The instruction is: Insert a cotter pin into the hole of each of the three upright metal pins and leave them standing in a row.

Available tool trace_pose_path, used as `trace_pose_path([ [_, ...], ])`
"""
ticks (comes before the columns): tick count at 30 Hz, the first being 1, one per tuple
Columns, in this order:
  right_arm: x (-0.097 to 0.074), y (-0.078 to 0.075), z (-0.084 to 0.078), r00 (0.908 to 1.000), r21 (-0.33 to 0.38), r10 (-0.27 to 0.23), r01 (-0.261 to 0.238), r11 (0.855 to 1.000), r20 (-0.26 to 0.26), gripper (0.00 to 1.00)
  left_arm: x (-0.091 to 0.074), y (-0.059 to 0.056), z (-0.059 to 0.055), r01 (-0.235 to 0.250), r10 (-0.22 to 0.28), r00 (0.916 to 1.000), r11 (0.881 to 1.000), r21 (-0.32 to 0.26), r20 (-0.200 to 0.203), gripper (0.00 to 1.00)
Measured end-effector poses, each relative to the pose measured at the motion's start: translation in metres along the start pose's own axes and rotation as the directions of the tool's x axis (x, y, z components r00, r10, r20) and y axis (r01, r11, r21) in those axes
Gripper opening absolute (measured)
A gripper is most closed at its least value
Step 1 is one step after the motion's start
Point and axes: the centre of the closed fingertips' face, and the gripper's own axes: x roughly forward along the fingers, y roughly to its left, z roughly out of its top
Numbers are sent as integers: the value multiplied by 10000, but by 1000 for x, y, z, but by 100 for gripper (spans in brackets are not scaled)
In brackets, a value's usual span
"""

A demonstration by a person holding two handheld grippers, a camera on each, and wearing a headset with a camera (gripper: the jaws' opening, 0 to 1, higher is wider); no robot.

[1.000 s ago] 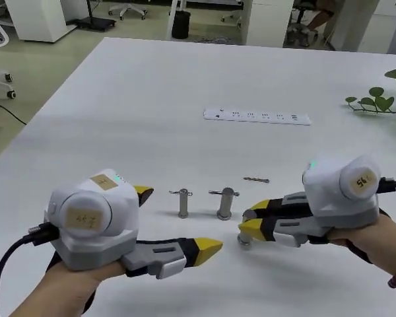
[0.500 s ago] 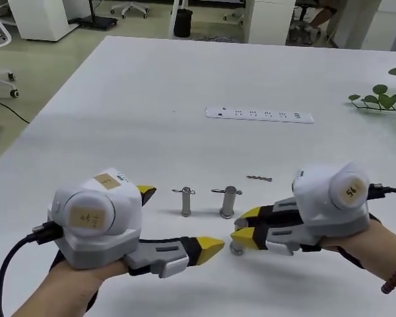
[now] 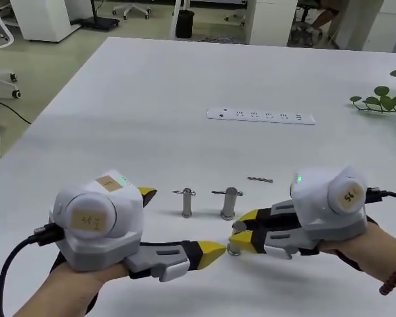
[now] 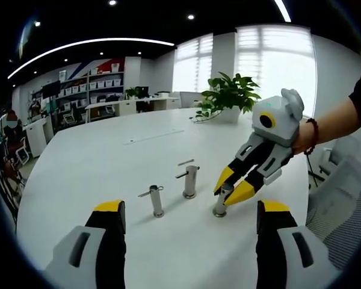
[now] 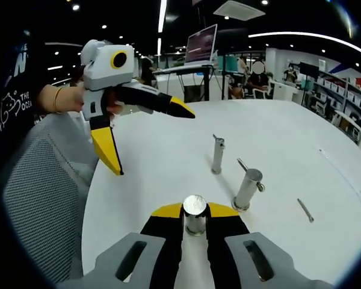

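Item 1. Round label (image 3: 349, 196) on the housing of the right tool (image 3: 237, 231): two handwritten digits, the first a 5, the second unclear.

Item 2. Rear sticker (image 3: 87, 221), tan, on the back of the left tool (image 3: 183, 220): handwritten marks, illegible.

Item 3. Top sticker (image 3: 107, 182), tan, same tool: mark illegible.

Item 4. Dark shirt (image 5: 12, 102) of the person, right gripper view: white print, "THE" above "OCA", cut off at the picture's edge.

The pin (image 5: 194, 208) in my right gripper (image 3: 243, 229) is smooth grey metal, softly shiny. The table (image 3: 185, 99) is matt white. My left gripper (image 5: 149, 139) has a glossy white plastic shell.
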Motion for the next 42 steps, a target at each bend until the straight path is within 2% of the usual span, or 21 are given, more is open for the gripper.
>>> trace_pose_path([
  [1,0,0,1,9999,257,91,-93,9996,67,9,0,0,-1,-40,41,10000,10000,34,-68,90],
  [5,1,-1,2,9998,287,143,-147,9995,150,10,-1,0,-2,-50,52,9999,9999,130,-140,92],
  [7,-1,-1,9,9988,375,232,-248,9990,432,11,-1,0,-3,-67,69,9999,9999,149,-155,93],
  [11,-5,-2,14,9989,132,288,-293,9995,375,17,-1,0,-4,-43,46,9998,9999,164,-194,94],
  [16,-16,-5,18,9985,38,402,-404,9992,365,21,0,-2,-3,12,-6,9997,9996,271,-226,96],
  [20,-27,-10,20,9986,224,335,-344,9992,409,24,0,-2,-3,28,-21,9997,9996,282,-250,98],
  [26,-43,-28,21,9989,652,-131,101,9978,452,24,-1,-1,-3,-45,52,9997,9996,281,-253,99],
  [33,-49,-47,13,9984,864,-564,557,9947,55,26,-1,0,-4,-67,75,9996,9996,283,-281,99],
  [36,-50,-60,7,9960,1128,-860,883,9897,-253,26,-1,2,-3,-108,115,9996,9996,264,-254,99],
  [37,-51,-67,4,9930,1363,-1126,1163,9838,-344,26,-1,2,-3,-120,126,9996,9996,258,-252,99],
  [42,-51,-89,0,9871,1774,-1489,1571,9715,-584,26,-1,5,-5,-181,189,9993,9995,275,-320,99],
])
